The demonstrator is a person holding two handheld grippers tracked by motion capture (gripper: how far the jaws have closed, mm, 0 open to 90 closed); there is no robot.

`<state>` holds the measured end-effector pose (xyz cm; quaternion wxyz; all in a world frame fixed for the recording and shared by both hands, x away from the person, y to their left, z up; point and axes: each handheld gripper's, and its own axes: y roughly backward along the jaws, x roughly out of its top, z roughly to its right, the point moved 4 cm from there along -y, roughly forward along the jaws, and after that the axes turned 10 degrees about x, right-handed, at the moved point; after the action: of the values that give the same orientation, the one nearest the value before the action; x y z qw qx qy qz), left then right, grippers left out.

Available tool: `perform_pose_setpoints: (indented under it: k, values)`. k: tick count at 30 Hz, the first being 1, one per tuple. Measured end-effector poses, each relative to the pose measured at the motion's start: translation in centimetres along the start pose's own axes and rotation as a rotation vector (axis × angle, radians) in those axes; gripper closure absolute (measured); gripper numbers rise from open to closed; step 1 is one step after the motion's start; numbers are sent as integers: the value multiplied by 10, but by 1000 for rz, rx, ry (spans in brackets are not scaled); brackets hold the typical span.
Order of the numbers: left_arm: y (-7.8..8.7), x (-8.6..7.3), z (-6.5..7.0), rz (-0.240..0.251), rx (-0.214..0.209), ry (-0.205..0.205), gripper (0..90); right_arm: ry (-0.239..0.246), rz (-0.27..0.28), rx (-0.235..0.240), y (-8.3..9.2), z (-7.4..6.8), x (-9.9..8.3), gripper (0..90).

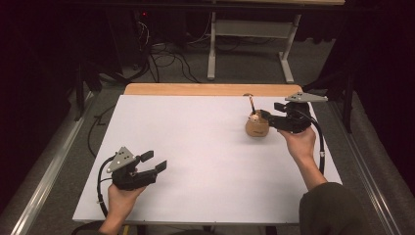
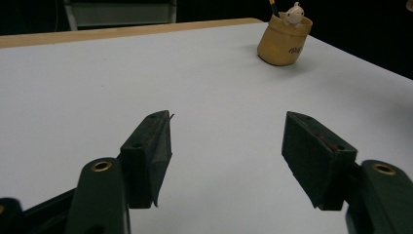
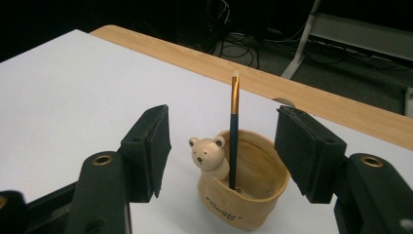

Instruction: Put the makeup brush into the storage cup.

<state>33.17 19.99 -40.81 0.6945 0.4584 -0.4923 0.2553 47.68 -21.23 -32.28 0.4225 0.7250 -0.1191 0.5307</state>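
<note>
A: Where's the pot (image 1: 257, 127) now?

B: On the tabletop (image 1: 195, 147), far right, near the wooden back edge. My right tool (image 1: 266, 117) is right at it, released, with its jaws spread to either side of the pot in the right gripper view (image 3: 243, 195). They aren't touching it as far as I can tell.

A: And what's in it?

B: A pencil (image 3: 234, 131) standing nearly upright, dark shaft with a gold band near the pale tip. A little bear (image 3: 209, 155) sits at the rim just beside it.

A: How do you reckon it handles?

B: The pot looks light and a bit squashy; its wall is creased, so I'd judge a hard squeeze would dent it or tip it. The pencil is stiff, thin and smooth, likely to slip or swing if I pinch it near the top. I'd take it on the dark shaft just above the rim, jaws square to it, and lift straight up so the pot isn't dragged along.

A: Your other hand?

B: My left tool (image 1: 152, 165) is near the front left corner, well apart from the pot, released too, jaws wide over bare tabletop.
</note>
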Motion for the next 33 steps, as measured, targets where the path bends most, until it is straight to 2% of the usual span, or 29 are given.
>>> perform_pose_setpoints:
  k: [6,10,18,33]
  values:
    - [0,0,1,-1,0,-5,355,5,7,8,3,-1,-3,399]
    - [1,-1,0,-1,0,-2,355,-9,8,11,6,-1,-6,398]
    - [0,0,1,-1,0,-5,354,-17,36,19,14,-1,-7,398]
    - [0,-1,0,0,2,-5,354,-11,58,35,24,-6,-13,397]
